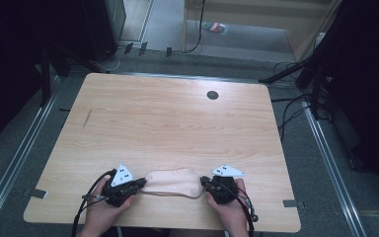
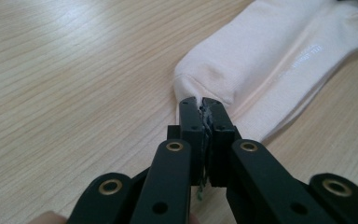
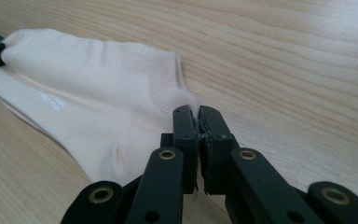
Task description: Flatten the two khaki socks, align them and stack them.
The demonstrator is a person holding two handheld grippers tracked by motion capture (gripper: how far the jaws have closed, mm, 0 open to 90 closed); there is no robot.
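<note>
Pale cream sock (image 1: 173, 182) flat on wooden surface (image 1: 168, 123), faint print along side. My left gripper (image 2: 202, 103) fingers pinching one end, right gripper (image 3: 197, 113) fingers pinching other.

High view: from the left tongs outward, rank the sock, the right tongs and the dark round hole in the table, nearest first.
1. Sock: right at the left tongs, lying between the two hands near the table's front edge.
2. Right tongs: at the sock's other end, on the person's right.
3. Dark round hole: far side of the table, toward the right.
</note>
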